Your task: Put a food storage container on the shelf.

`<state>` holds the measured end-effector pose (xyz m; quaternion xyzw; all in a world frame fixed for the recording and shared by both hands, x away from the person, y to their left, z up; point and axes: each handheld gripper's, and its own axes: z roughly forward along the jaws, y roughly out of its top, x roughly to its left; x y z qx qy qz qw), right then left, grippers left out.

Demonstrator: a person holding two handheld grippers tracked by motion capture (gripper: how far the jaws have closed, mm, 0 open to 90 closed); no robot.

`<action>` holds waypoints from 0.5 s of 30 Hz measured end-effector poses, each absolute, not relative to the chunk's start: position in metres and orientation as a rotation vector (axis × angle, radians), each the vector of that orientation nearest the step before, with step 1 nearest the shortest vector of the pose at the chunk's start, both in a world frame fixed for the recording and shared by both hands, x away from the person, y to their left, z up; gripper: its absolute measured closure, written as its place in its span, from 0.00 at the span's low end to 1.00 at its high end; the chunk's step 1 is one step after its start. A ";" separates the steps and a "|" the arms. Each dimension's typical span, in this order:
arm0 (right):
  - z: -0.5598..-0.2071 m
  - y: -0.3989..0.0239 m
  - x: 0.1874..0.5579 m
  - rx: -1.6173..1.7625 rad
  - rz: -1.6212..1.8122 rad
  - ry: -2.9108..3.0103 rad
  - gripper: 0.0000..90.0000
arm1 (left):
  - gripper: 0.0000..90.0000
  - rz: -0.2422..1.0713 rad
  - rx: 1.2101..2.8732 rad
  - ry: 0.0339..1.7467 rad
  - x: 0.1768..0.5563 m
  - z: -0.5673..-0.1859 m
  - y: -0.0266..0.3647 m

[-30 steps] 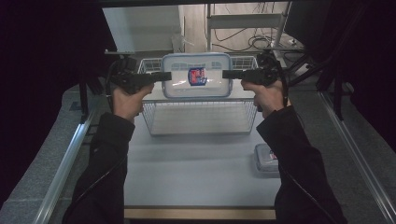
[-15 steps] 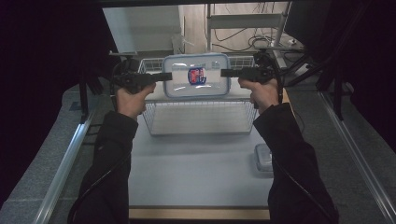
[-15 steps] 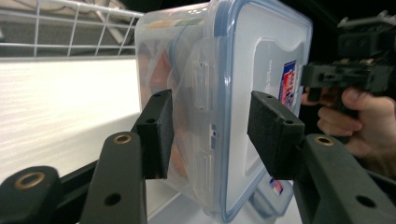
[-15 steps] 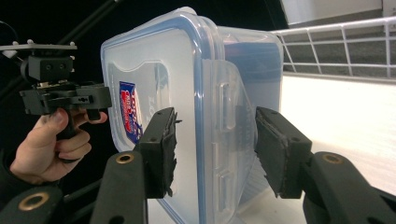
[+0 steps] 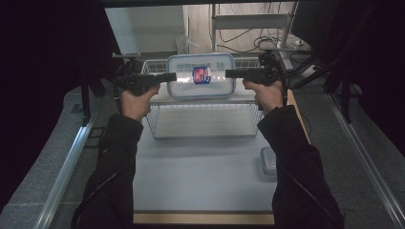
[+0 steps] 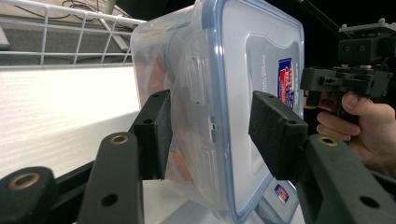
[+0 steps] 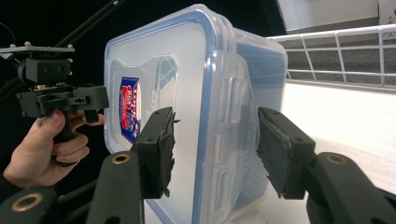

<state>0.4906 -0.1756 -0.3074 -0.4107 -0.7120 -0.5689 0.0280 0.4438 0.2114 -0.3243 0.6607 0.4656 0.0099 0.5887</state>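
Observation:
A clear plastic container (image 5: 200,76) with a blue-rimmed lid and a red-and-blue label hangs on edge over the wire basket (image 5: 205,121), lid toward the high camera. My left gripper (image 5: 173,76) clamps its left end and my right gripper (image 5: 228,74) its right end, both pointing inward. In the left gripper view, the left gripper (image 6: 212,98) has one pad on the tub wall and one on the lid of the container (image 6: 205,70). The right gripper (image 7: 217,114) grips the container (image 7: 187,70) the same way. Something orange shows faintly inside.
The white wire basket stands at the back of the pale table (image 5: 205,181). A small second lidded container (image 5: 268,161) lies on the table at the right, under my right forearm. Metal rails (image 5: 67,162) run along both sides; dark curtains surround the table.
The container and both hands have shifted only slightly; both grips look the same as before.

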 end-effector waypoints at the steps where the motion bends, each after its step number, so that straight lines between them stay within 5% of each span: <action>1: -0.308 -0.175 0.491 -1.267 -1.762 -2.199 0.53 | 0.55 0.023 1.538 1.086 0.444 -0.324 0.211; 9: -0.309 -0.173 0.491 -1.291 -1.764 -2.261 0.47 | 0.57 0.093 1.593 1.118 0.445 -0.324 0.207; 15: -0.312 -0.175 0.494 -1.347 -1.780 -2.324 0.52 | 0.57 0.046 1.556 1.107 0.447 -0.332 0.208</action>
